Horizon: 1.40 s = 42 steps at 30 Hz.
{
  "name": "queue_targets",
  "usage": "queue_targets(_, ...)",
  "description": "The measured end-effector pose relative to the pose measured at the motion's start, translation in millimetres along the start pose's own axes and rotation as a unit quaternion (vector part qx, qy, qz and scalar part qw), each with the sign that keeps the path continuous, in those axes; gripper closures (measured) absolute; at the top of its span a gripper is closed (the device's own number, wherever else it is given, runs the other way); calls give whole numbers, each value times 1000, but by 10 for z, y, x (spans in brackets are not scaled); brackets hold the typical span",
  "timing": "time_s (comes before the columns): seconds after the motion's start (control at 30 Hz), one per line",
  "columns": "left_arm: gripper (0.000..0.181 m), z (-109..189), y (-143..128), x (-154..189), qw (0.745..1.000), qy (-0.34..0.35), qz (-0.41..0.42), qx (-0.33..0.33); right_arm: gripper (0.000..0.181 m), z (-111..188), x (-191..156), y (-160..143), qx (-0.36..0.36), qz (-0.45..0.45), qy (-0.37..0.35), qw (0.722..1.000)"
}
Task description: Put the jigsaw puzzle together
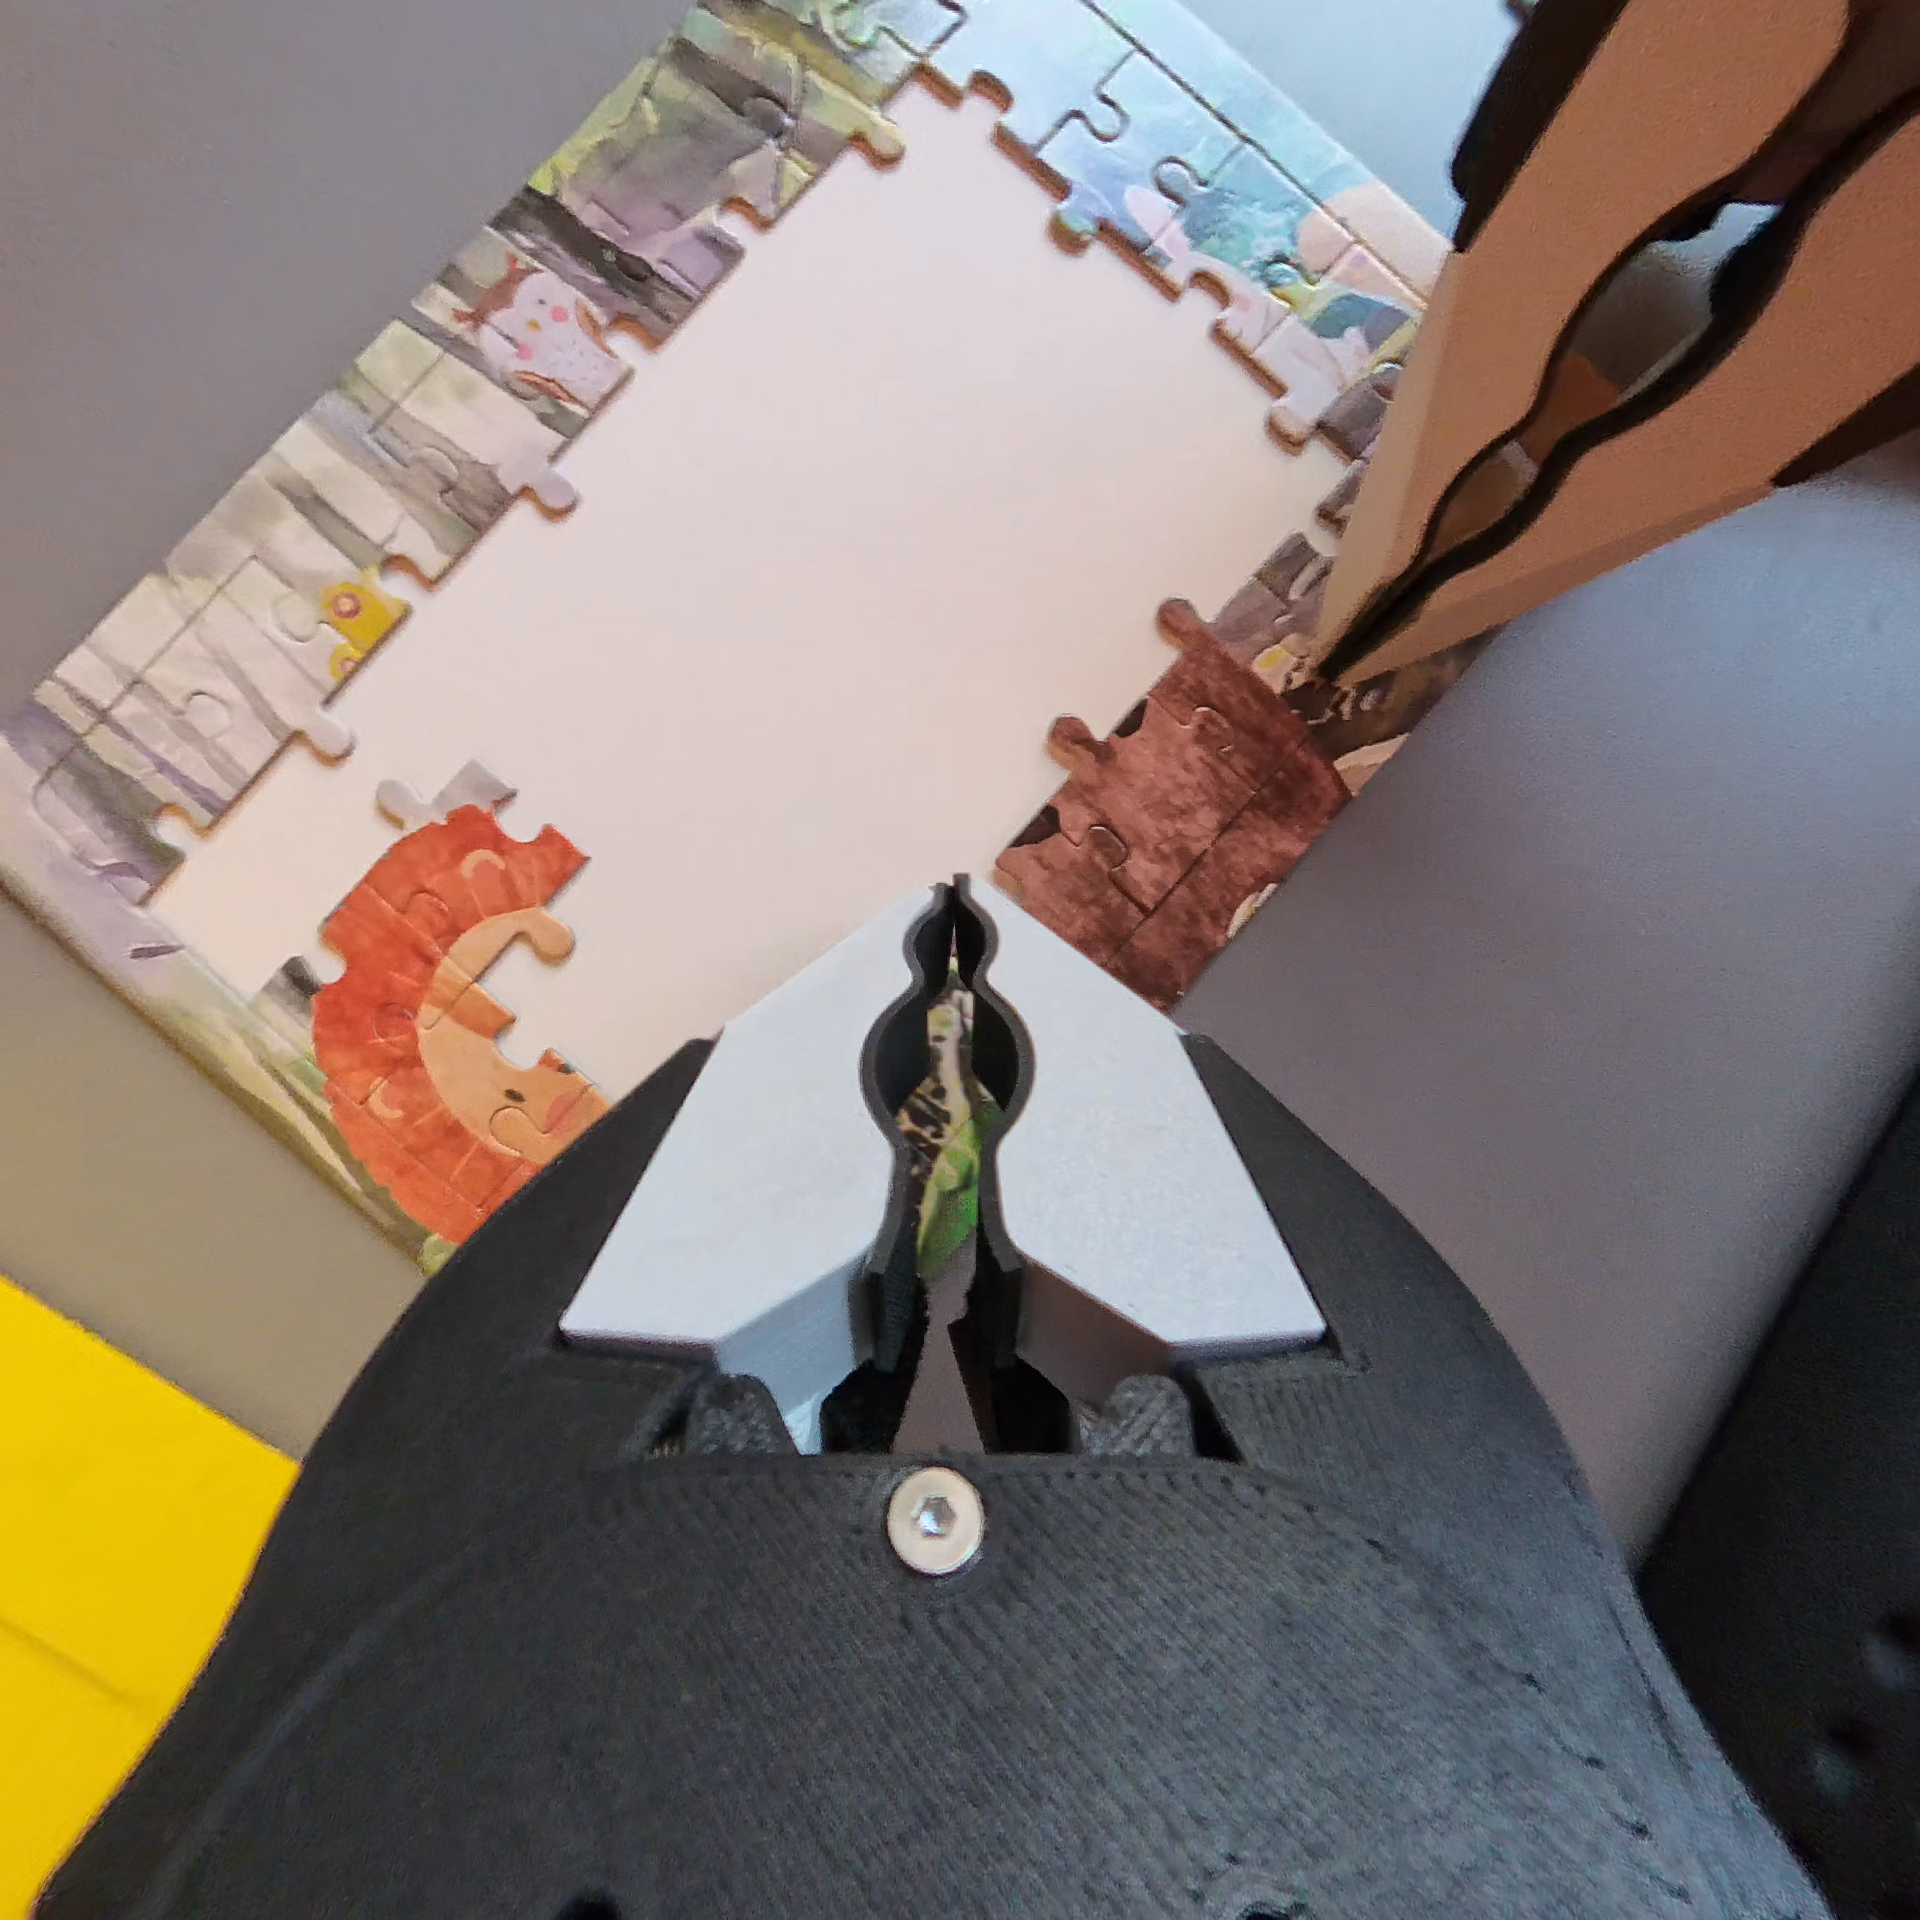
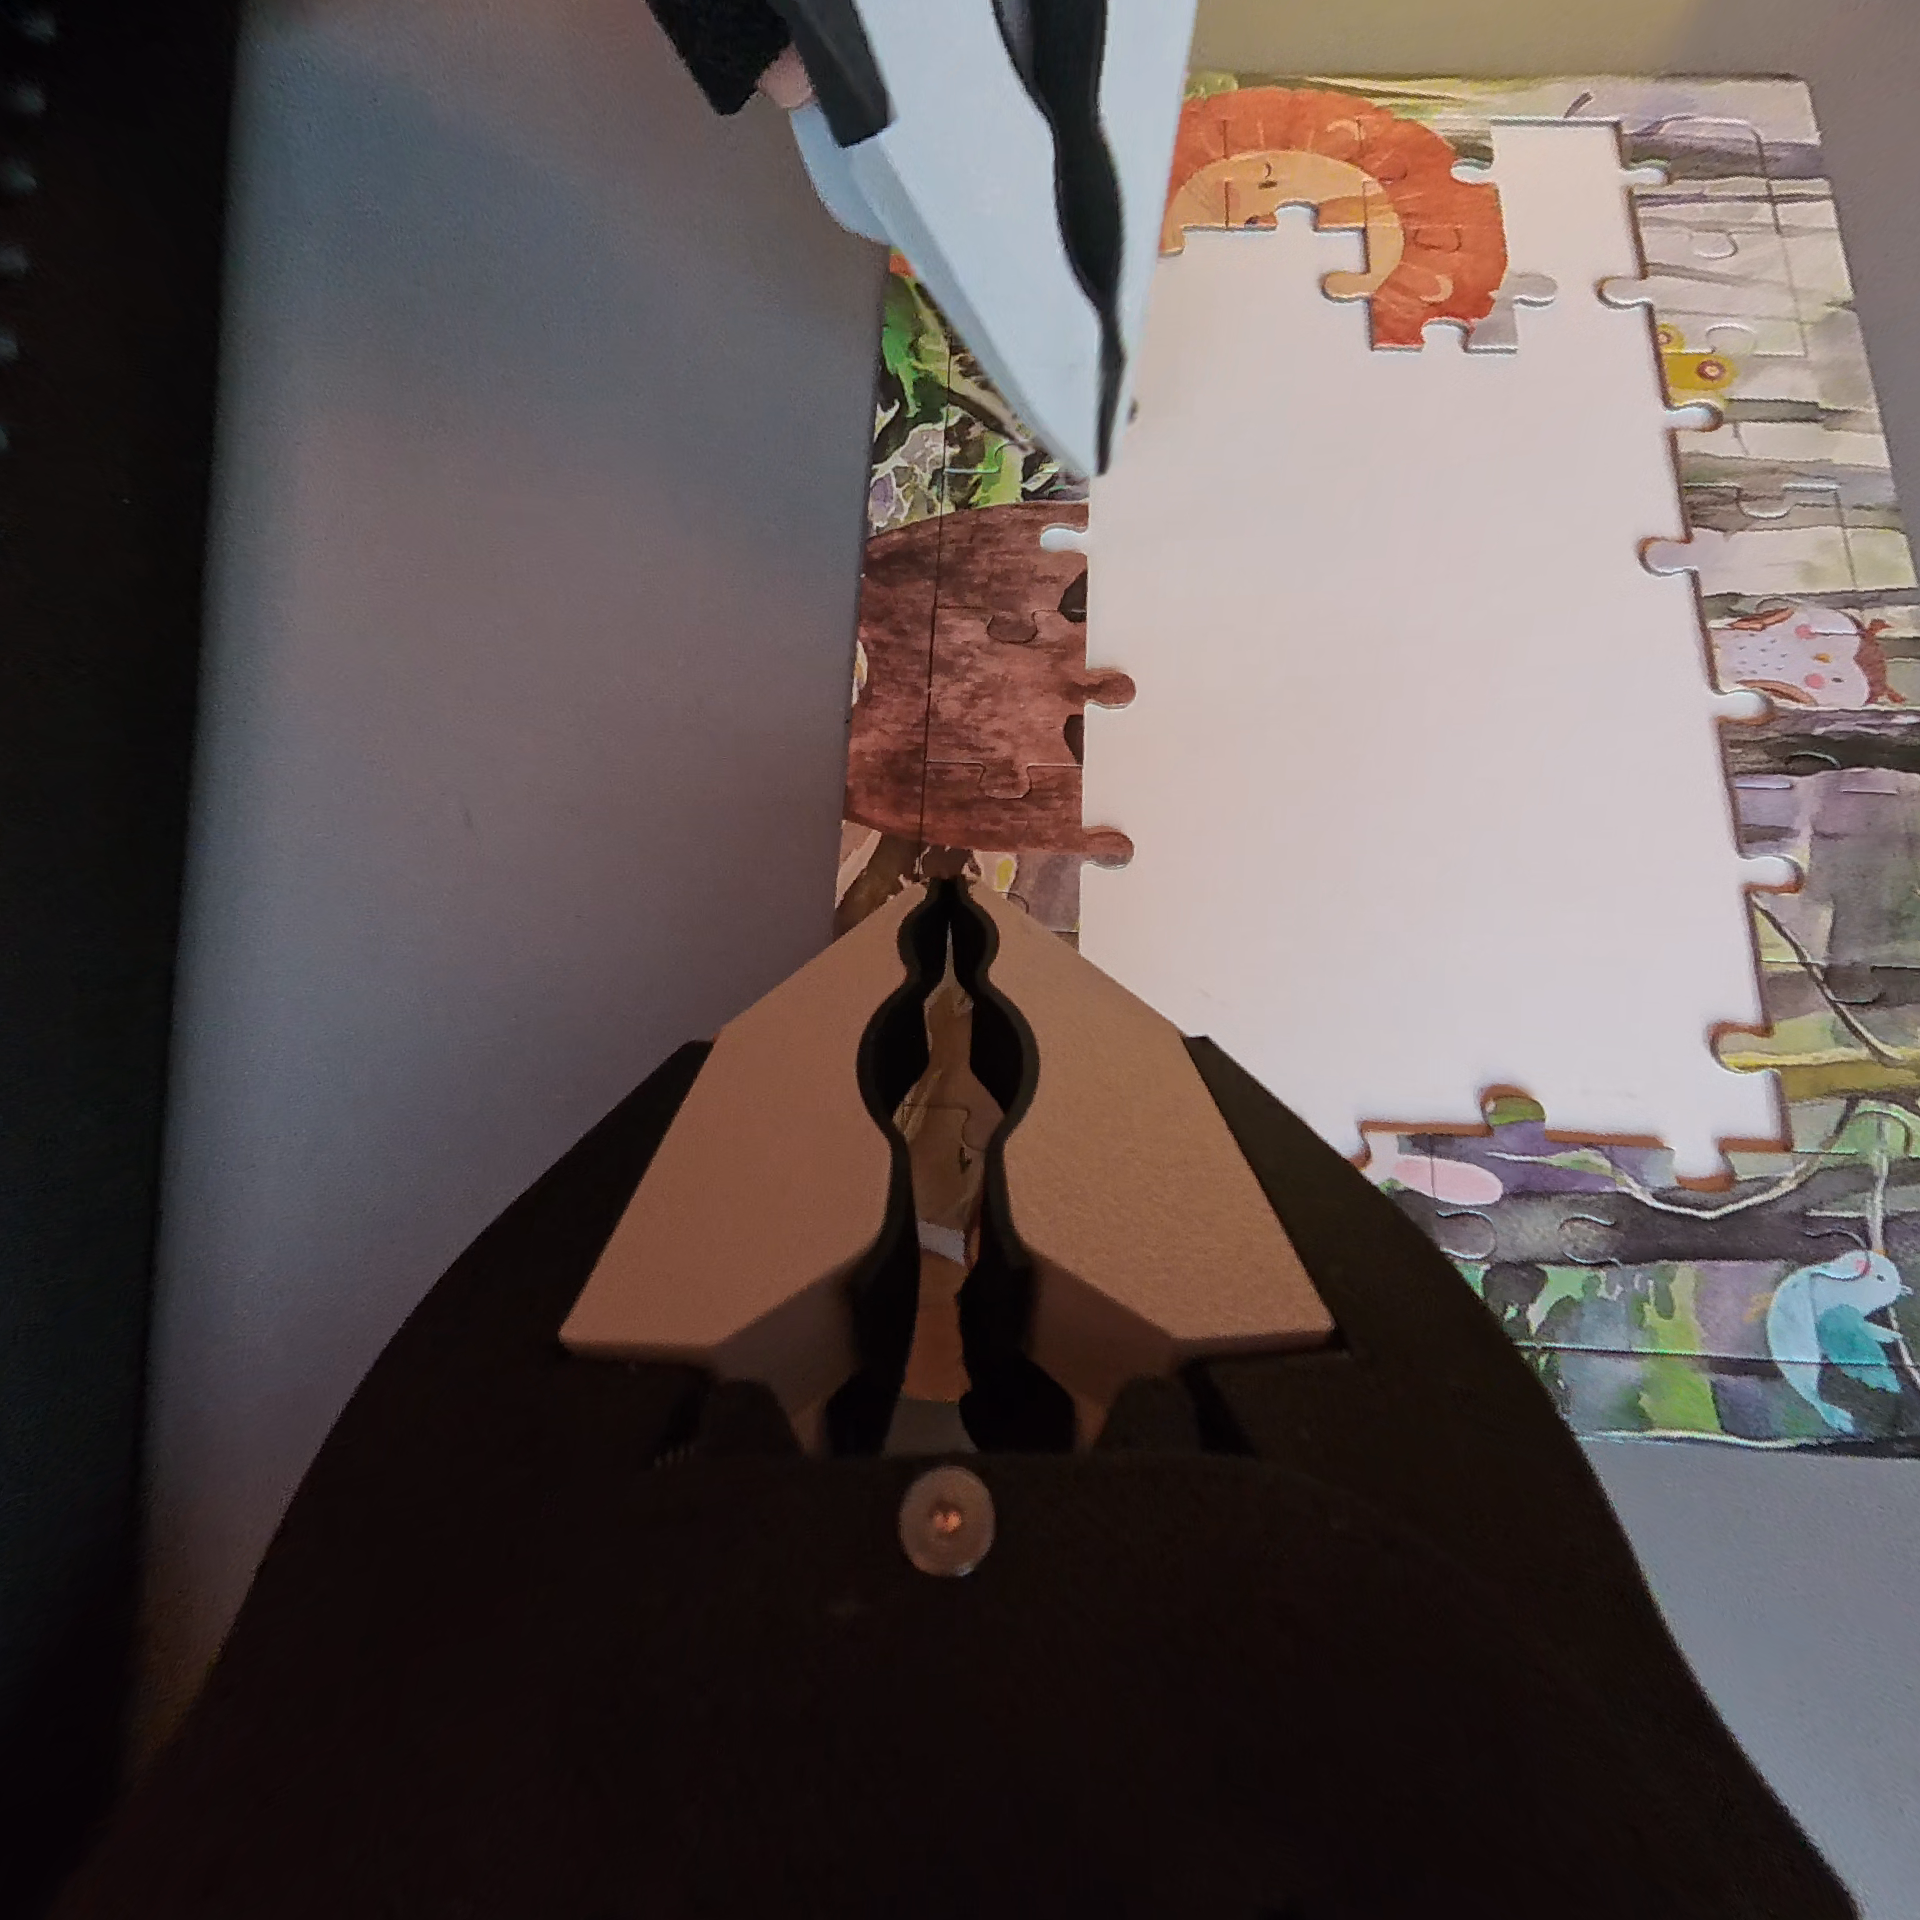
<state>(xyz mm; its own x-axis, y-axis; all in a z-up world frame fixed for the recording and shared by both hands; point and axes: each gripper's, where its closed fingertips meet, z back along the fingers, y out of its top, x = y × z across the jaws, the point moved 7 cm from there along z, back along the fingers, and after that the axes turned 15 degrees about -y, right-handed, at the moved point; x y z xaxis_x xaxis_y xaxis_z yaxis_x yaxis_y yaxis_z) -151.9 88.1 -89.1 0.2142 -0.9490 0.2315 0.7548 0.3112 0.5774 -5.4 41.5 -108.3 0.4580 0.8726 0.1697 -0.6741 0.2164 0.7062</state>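
Most of the jigsaw puzzle (image 2: 1766, 520) border is assembled, its white centre toward 12 o'clock unfilled; left gripper (image 1: 954, 885) and right gripper (image 2: 948, 889) are clenched, grasping nothing visible.

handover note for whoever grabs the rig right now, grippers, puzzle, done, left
Left gripper: shut, no piece visibly held, tips low over the puzzle's side border near the brown patch.
Right gripper: shut, no piece visibly held, tips low over that same border at the patch's other end.
Puzzle: on the grey table, over a white backing.
Done: outer border joined, lion part built in one corner.
Left: the whole middle is bare. No loose pieces in view.
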Motion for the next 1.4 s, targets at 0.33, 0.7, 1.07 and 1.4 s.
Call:
queue_targets(0.33,181,-201,-12,199,995,-100,-24,-17,181,-7,-13,-16,3,6,-1,1000)
queue_targets(0.7,181,-108,89,155,992,-112,-4,63,181,-21,-3,-26,10,-5,9,1000)
queue_targets(1.07,181,136,144,118,980,-124,85,126,181,-44,23,-40,15,-55,35,998)
queue_targets(1.4,181,727,352,124,956,109,-17,272,180,-86,90,339,45,-245,114,962)
